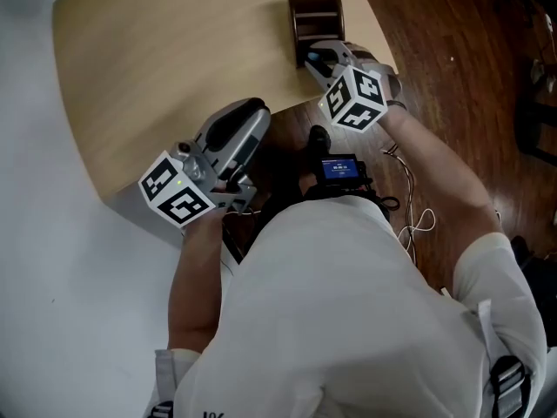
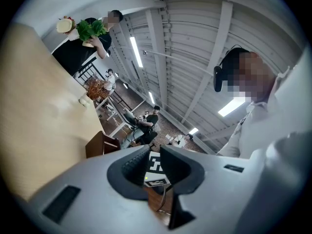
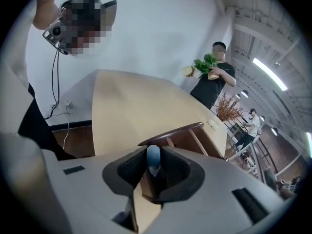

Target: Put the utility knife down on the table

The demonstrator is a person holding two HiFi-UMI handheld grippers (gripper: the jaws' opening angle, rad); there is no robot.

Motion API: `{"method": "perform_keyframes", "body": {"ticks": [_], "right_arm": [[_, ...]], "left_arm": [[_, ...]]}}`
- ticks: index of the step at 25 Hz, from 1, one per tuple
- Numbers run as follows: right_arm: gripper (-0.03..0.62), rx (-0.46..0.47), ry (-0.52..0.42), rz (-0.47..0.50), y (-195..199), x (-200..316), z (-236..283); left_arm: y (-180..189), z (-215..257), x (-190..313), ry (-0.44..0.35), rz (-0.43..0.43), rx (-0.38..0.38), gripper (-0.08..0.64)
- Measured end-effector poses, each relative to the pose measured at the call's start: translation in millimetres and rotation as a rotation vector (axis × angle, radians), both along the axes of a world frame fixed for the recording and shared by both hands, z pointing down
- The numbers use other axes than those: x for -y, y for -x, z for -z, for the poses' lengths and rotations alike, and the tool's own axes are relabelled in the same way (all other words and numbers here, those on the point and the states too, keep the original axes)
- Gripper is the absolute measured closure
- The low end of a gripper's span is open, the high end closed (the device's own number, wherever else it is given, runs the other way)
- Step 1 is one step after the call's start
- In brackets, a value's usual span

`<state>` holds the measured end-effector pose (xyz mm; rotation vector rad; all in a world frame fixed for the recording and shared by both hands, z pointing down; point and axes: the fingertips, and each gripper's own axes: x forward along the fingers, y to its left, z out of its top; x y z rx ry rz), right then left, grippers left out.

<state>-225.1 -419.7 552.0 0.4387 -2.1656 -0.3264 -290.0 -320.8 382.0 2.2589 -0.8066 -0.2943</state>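
Right gripper [image 3: 153, 154] clamping the utility knife [image 3: 153, 161] between part-closed jaws, blue tip protruding forward, above the table [image 3: 126, 106] edge.

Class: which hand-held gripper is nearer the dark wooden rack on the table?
Right. The right hand-held gripper is just beside the dark wooden rack, at its near side; the left hand-held gripper is farther off, toward the table's near edge.

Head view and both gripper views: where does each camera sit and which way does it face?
Head view: on the person's head, facing down at table, rack, both arms, torso.
Left gripper view: on left gripper, facing across the room; open fingers, torso at right.
Right gripper view: on right gripper, tilted down at table; fingers grip knife.
Shared: all three show table and rack.
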Motion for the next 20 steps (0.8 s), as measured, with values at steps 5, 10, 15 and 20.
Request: {"method": "perform_keyframes", "body": {"ticks": [5, 10, 15, 20], "right_arm": [[0.518, 0.006, 0.042, -0.003, 0.5, -5.6, -7.4], [0.518, 0.007, 0.046, -0.028, -4.0, -5.5, -5.1], [0.468, 0.021, 0.057, -0.055, -6.7, -3.1, -2.4], [0.455, 0.033, 0.066, -0.081, -12.5, -6.6, -0.1]], "left_arm": [[0.2, -6.5, -2.5, 0.005, -0.005, -0.006, 0.495], [-1.3, -5.0, -4.1, 0.0, -0.013, -0.012, 0.495], [-0.5, -5.0, -4.5, -0.012, -0.015, -0.017, 0.495], [-0.1, -4.5, -6.9, -0.023, -0.015, -0.025, 0.495]]}}
